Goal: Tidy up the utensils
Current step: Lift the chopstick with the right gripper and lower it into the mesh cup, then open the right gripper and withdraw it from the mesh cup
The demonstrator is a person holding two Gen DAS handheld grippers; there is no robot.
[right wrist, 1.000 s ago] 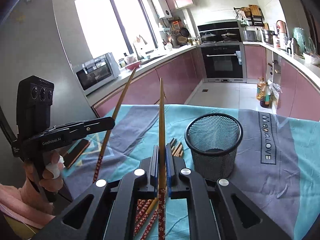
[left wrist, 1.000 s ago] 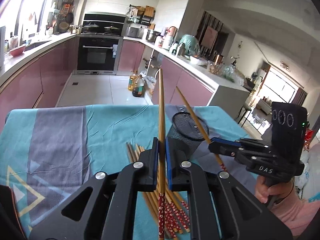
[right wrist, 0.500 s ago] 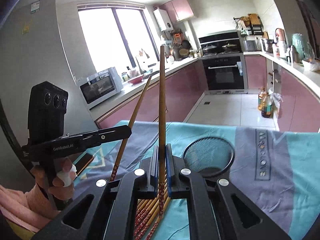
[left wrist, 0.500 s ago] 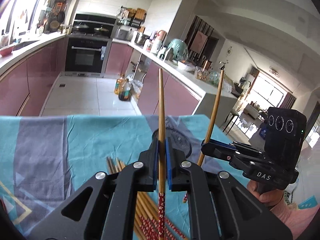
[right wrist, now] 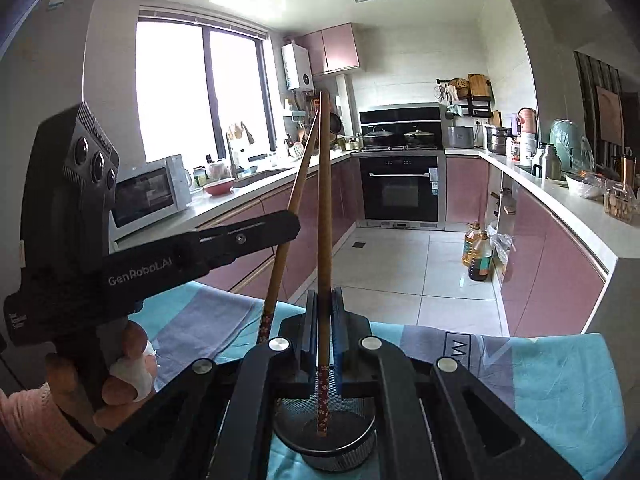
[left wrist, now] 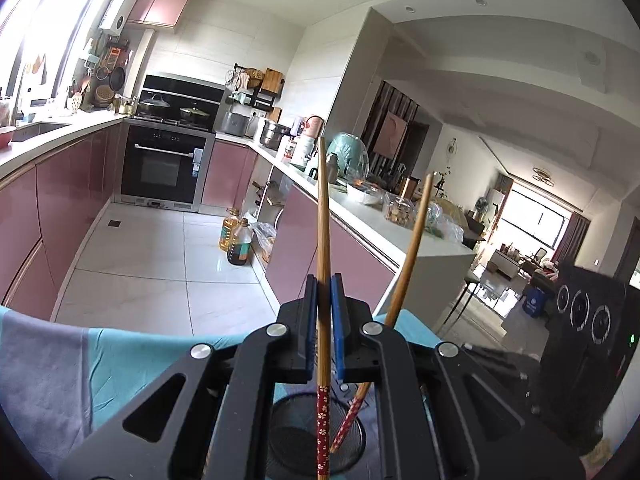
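Note:
My left gripper (left wrist: 324, 292) is shut on a wooden chopstick (left wrist: 323, 240) with a red flowered end, held upright over the black mesh cup (left wrist: 288, 440). My right gripper (right wrist: 324, 304) is shut on a second such chopstick (right wrist: 324, 220), upright, its red end down inside the mesh cup (right wrist: 352, 440). The right gripper's chopstick (left wrist: 412, 248) shows in the left wrist view, leaning, its red end in the cup. The left gripper (right wrist: 296, 224) with its chopstick (right wrist: 298, 184) shows at left in the right wrist view. The loose chopsticks on the table are hidden.
The table carries a teal and grey cloth (right wrist: 560, 372) (left wrist: 60, 364). Pink kitchen cabinets (left wrist: 60, 200), an oven (right wrist: 402, 188) and tiled floor (left wrist: 160, 256) lie beyond the table. Oil bottles (right wrist: 478, 256) stand on the floor.
Both grippers have moved over the mesh cup and tilted upright. The chopstick pile has dropped out of view. The red ends now hang in or over the cup.

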